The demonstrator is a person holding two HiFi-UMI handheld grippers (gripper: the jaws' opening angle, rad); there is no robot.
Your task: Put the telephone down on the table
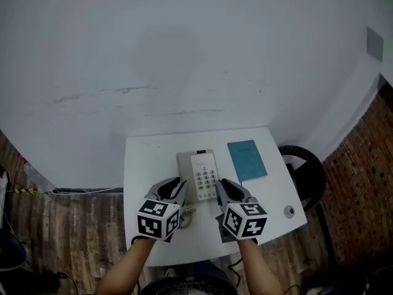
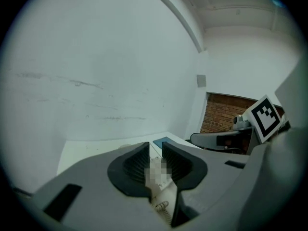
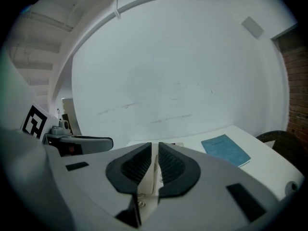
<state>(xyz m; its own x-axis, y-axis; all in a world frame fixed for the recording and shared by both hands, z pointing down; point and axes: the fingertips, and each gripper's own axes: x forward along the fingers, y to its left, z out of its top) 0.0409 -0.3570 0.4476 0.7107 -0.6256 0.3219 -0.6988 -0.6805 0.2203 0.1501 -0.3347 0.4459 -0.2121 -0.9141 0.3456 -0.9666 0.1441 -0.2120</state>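
A white push-button telephone [image 1: 201, 174] lies flat over the middle of the small white table [image 1: 147, 165]; I cannot tell whether it touches the top. My left gripper [image 1: 179, 186] holds its near left edge and my right gripper [image 1: 222, 186] its near right edge. In the left gripper view the jaws [image 2: 155, 153] are shut on the telephone's white body [image 2: 161, 189], with the coiled cord [image 2: 162, 207] just below. The right gripper view has the jaws [image 3: 154, 150] shut on a thin white edge of the telephone [image 3: 155, 170].
A blue notebook [image 1: 247, 160] lies on the table right of the telephone, also in the right gripper view [image 3: 226, 149]. A small round object [image 1: 289, 211] sits near the table's right front corner. A black chair [image 1: 307, 171] stands right of the table. A white wall is behind.
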